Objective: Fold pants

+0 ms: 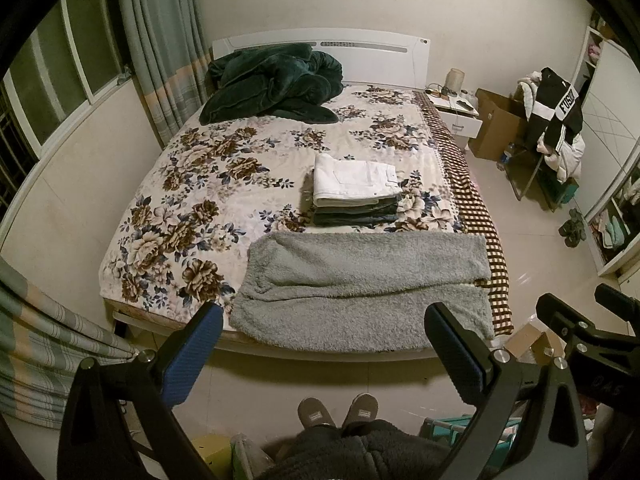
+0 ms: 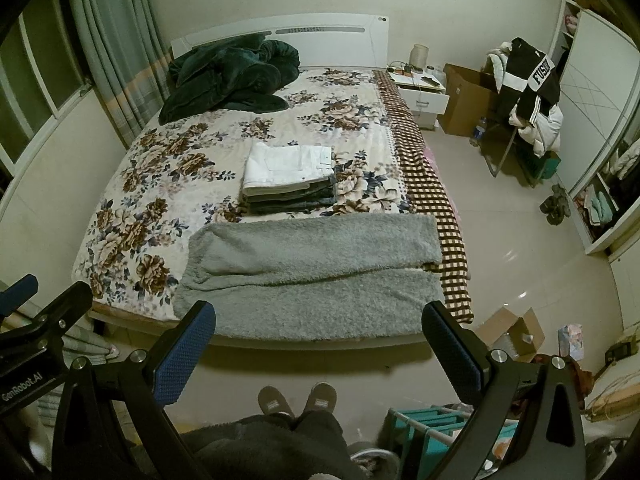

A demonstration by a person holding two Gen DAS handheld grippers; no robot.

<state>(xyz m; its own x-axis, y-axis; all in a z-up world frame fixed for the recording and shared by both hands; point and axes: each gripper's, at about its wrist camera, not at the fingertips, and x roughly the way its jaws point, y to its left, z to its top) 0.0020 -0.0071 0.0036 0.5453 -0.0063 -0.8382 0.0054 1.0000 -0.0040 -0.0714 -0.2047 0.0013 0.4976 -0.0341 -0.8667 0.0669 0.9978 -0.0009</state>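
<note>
Left gripper (image 1: 324, 354): fingers (image 1: 192, 356) spread wide, nothing between them, held in the air short of the bed's foot edge. Right gripper (image 2: 320, 354): fingers (image 2: 182, 354) likewise spread wide and empty, at a matching height and stand-off. Neither touches any cloth.

Directly ahead of both sets of fingers, just beyond the tips, the grey fleece pants (image 1: 360, 288) lie flat on the bed (image 1: 168, 208), stretched crosswise along the foot edge. The waist end appears to sit beyond the left-hand finger and the leg ends beyond the right-hand finger, near the checked border (image 1: 476, 204); the pile blurs the seams, so this orientation is probable, not certain. A long crease runs the length of the garment, which suggests the two legs lie side by side or one is partly lapped over the other.

Further out, past the pants, a stack of folded trousers (image 1: 354, 194) sits on the floral cover, a white pair on top, darker pairs beneath. Beyond that, a dark green blanket (image 1: 272, 84) is heaped against the headboard.

Below the fingers, the person's slippers (image 1: 338, 410) stand on the floor.

Assessment: several pairs finished and stacked; the grey pair is laid out but not yet gripped. Remaining: lengthwise fold, crosswise folds, transfer to the stack.
</note>
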